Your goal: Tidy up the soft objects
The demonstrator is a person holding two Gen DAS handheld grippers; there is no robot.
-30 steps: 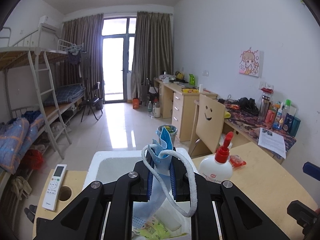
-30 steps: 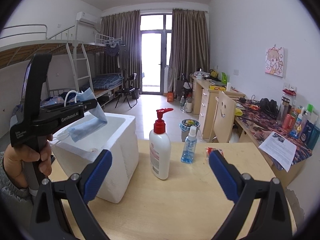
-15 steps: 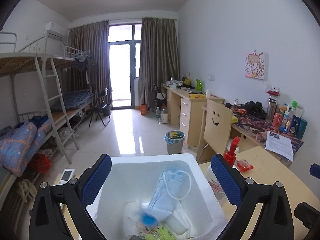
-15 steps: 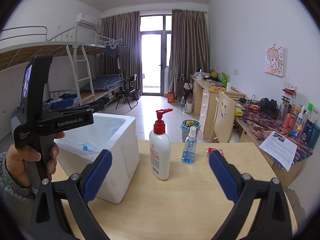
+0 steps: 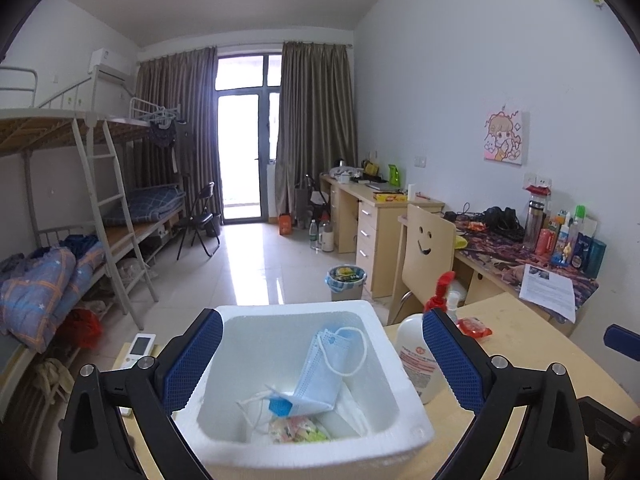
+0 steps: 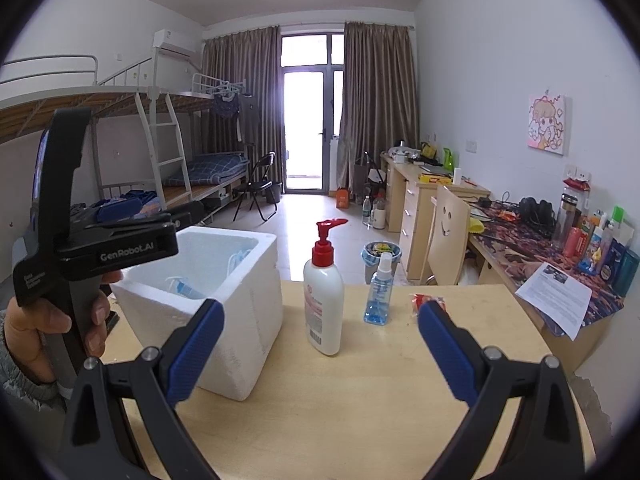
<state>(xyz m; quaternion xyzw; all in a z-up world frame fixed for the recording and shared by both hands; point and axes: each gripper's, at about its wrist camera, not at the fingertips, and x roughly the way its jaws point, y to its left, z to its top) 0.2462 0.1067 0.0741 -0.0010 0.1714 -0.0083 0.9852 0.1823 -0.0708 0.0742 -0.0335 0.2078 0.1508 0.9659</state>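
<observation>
A white foam box [image 5: 300, 309] stands on the wooden table. Inside it lies a light blue face mask [image 5: 324, 368] with white ear loops, resting on white tissue and a colourful snack packet [image 5: 298, 429]. My left gripper [image 5: 321, 336] hovers over the box's near side, open wide, with nothing touching its blue pads. The right wrist view shows the box [image 6: 248, 320] at the left, with the mask's edge [image 6: 240, 258] peeking over the rim and a hand [image 6: 40, 320] holding the left tool above it. My right gripper [image 6: 320, 312] is open and empty above the table.
A white pump bottle with a red top [image 6: 322, 300] stands just right of the box. A small blue spray bottle [image 6: 378, 292] and a red packet [image 6: 424, 300] sit further right. A remote control [image 5: 140, 348] lies left of the box. A printed sheet [image 6: 556, 292] lies on the desk to the right.
The left gripper was shut on the mask above the box. It opened, the mask fell into the box, and the gripper drew back a little. The right gripper stayed still.
</observation>
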